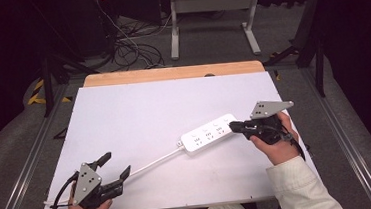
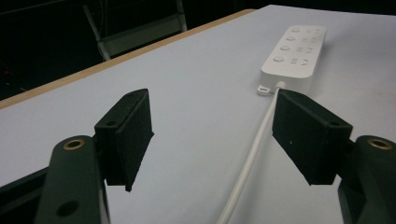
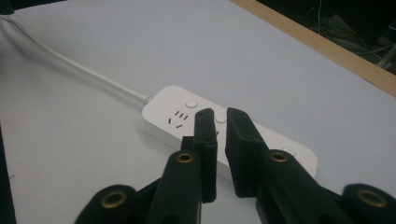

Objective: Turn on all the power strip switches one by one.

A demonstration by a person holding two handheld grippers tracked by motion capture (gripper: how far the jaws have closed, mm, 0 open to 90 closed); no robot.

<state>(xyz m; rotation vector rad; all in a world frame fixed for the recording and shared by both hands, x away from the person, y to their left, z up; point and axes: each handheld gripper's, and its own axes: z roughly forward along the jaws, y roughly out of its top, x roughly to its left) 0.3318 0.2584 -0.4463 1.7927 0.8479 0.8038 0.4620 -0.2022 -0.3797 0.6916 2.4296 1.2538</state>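
Observation:
A white power strip [image 1: 210, 132] lies on the white table top [image 1: 148, 107], right of the middle, with its white cable [image 1: 153, 162] running toward the near left corner. My right gripper [image 1: 233, 126] is at the strip's right end. In the right gripper view its jaws [image 3: 219, 113] are shut to a thin slit and hover just over the strip [image 3: 173, 116], near a round button, with nothing held. My left gripper [image 1: 117, 165] sits near the front left, open. In the left gripper view [image 2: 210, 95] the cable [image 2: 252, 149] runs past its right jaw toward the strip [image 2: 294, 51].
A wooden strip [image 1: 171, 74] runs along the table's far edge. Beyond it, on the grey floor, stand a white desk frame [image 1: 211, 12] and a tangle of cables [image 1: 129, 48]. Metal rails [image 1: 32, 156] run along both sides of the table.

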